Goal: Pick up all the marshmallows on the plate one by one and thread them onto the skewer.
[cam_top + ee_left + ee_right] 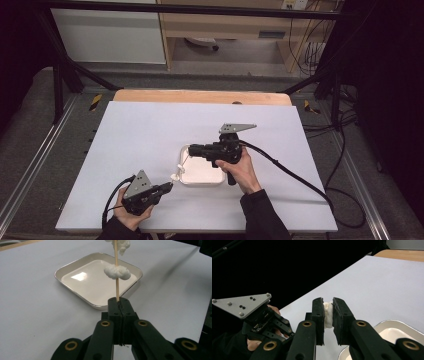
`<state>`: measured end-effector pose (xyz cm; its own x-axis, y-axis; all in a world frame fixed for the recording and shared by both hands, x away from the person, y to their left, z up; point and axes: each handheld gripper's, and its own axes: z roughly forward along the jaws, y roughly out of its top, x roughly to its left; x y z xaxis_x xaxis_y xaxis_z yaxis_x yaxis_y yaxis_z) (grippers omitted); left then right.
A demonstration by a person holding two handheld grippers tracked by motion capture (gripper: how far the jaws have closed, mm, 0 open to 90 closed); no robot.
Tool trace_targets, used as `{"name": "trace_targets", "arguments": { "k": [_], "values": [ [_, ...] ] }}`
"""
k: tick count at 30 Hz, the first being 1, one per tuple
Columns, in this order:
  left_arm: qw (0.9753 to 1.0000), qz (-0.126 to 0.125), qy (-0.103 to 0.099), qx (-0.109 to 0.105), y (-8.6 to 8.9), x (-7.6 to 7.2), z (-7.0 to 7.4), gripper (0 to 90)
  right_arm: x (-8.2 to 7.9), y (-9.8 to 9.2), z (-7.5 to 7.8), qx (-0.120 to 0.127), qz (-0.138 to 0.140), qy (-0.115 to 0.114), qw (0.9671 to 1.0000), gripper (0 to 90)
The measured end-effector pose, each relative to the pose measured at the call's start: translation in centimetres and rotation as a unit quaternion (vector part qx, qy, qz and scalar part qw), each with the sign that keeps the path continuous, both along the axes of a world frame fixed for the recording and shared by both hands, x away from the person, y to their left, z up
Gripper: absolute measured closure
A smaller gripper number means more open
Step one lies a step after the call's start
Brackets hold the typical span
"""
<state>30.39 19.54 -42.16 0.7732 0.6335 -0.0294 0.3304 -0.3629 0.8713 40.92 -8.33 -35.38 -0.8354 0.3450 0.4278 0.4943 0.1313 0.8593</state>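
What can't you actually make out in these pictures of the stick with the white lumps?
- Skewer: left gripper view, its top end is cut off by the upper edge.
- Upper white lump: same view, cropped by that edge.
- White lump in the right tongs: right gripper view, mostly hidden between the jaws.
- Tray: high view, partly covered by the right hand.
- Left tongs: high view, too small to see the grip.

Light fell from overhead, bright on the pale white tabletop and dim beyond it, where the surroundings sank to near black. The glossy white square tray carried a sharp patch of glare and a soft shadow ran along its near edge. The high view was slightly soft and grainy. The close black jaws in both gripper views looked a little blurred.
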Motion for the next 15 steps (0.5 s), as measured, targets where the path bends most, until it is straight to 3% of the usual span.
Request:
{"name": "trace_targets", "arguments": {
  "k": [15],
  "values": [
    [0.9999, -0.001, -0.006, 0.01, -0.42, -0.17, -0.04, 89.2, -0.35, 0.4, -0.5, 0.019, 0.014, 0.004, 0.9997, 81.9]
  ]
}}
